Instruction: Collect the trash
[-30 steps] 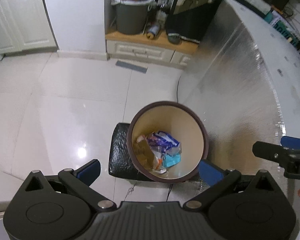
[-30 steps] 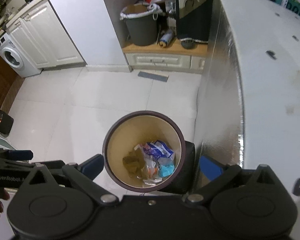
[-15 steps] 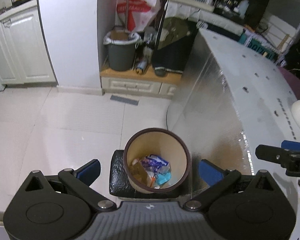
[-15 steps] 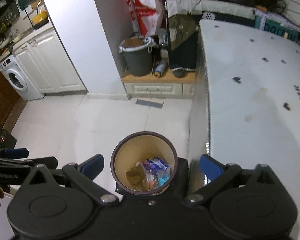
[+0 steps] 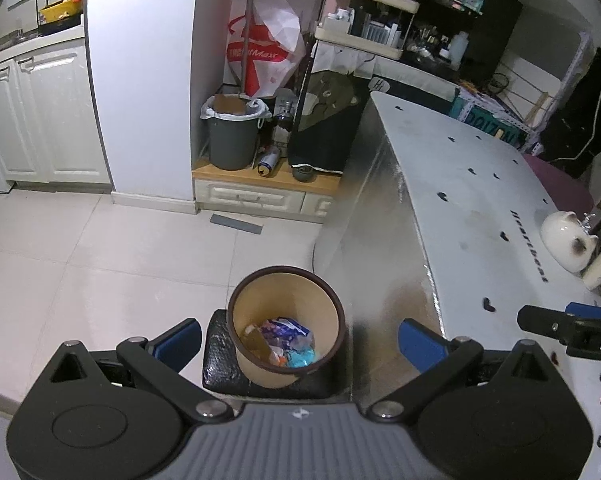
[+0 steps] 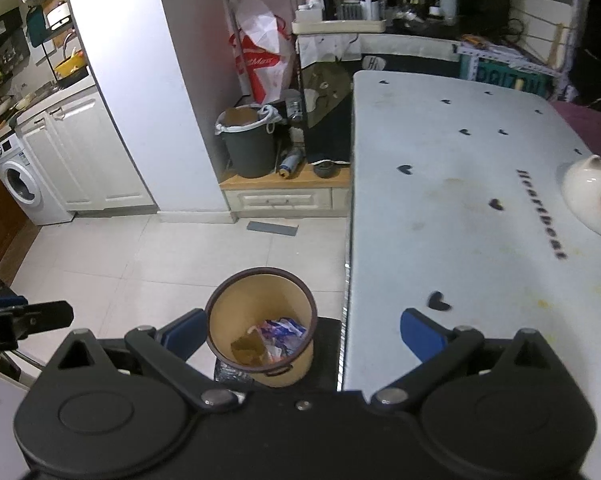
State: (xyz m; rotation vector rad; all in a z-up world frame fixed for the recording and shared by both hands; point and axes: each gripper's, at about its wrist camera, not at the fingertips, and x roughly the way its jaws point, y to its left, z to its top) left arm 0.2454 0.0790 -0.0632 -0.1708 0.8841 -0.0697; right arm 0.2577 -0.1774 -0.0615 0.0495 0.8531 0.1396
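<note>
A tan bin with a dark brown rim (image 5: 286, 322) stands on a black stool on the floor beside the table; it also shows in the right wrist view (image 6: 260, 320). Crumpled wrappers (image 5: 286, 340) lie in its bottom, seen too in the right wrist view (image 6: 274, 340). My left gripper (image 5: 298, 340) is open and empty, high above the bin. My right gripper (image 6: 300, 334) is open and empty, also high above the bin and the table edge. The right gripper's finger shows at the right of the left wrist view (image 5: 560, 328).
A white table with small black marks (image 6: 480, 200) fills the right side, its foil-covered side (image 5: 380, 240) next to the bin. A white teapot (image 6: 592, 196) stands on the table's right. A grey bin (image 5: 232, 136) and a red-white bag (image 5: 264, 56) stand at the back. White tiled floor lies to the left.
Both grippers have risen and pulled back from the bin, which now looks smaller and lower. More of the table top and the teapot have come into view. Both stay open.
</note>
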